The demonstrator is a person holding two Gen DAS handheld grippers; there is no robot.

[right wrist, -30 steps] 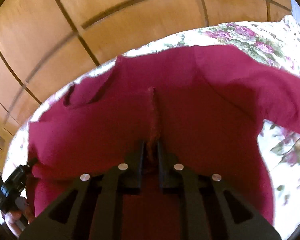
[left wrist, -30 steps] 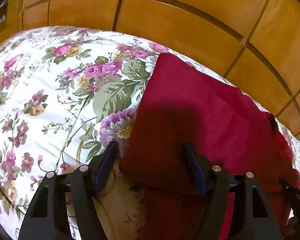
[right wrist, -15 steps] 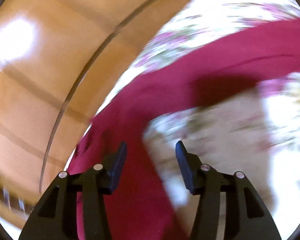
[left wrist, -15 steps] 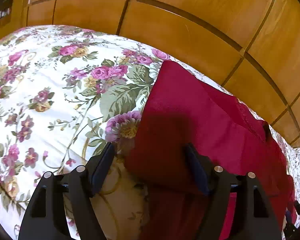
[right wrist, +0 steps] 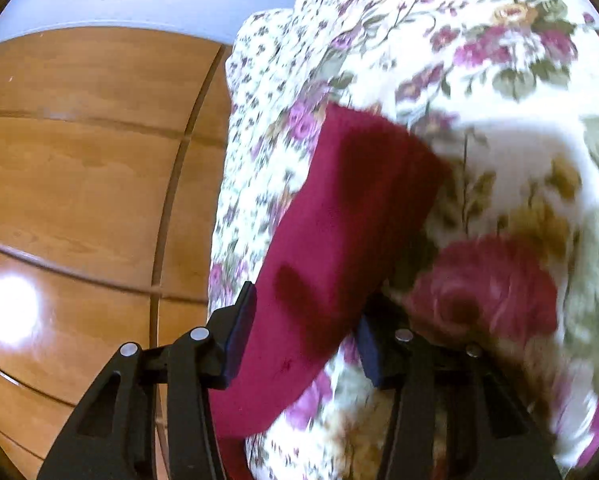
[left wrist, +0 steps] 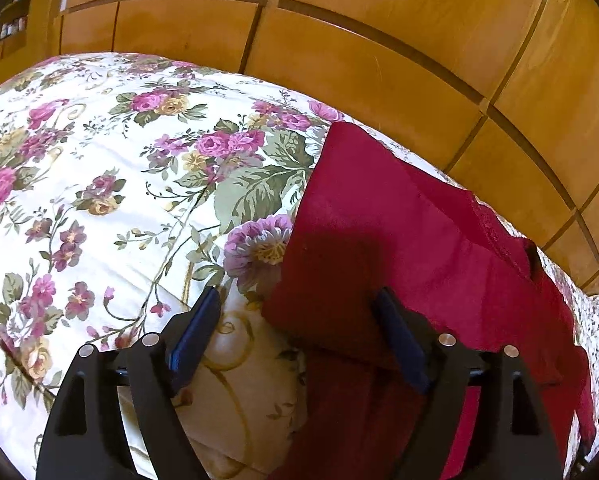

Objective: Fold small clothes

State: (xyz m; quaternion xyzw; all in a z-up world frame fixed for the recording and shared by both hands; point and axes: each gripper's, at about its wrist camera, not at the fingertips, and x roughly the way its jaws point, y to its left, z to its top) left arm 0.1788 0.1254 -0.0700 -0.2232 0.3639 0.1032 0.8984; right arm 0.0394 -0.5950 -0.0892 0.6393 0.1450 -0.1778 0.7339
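Observation:
A dark red garment (left wrist: 399, 232) lies on the floral bedspread (left wrist: 99, 200), partly folded over itself. My left gripper (left wrist: 299, 320) is open just above the garment's near left corner, which lies between its jaws, untouched. In the right wrist view a long red strip of the garment (right wrist: 339, 220) runs away from the camera along the bed's edge. My right gripper (right wrist: 303, 336) is open with this strip between its jaws, not pinched. The right wrist view is motion-blurred.
Wooden wardrobe panels (left wrist: 379, 40) stand behind the bed, also showing in the right wrist view (right wrist: 79, 160). The bedspread (right wrist: 519, 100) carries a large red rose print (right wrist: 487, 284) near the right gripper. The bed's edge drops off at the left of the right wrist view.
My right gripper let go of the fold it pinched, opened and swung away to the garment's strip at the bed's edge. The left gripper stayed open and barely moved.

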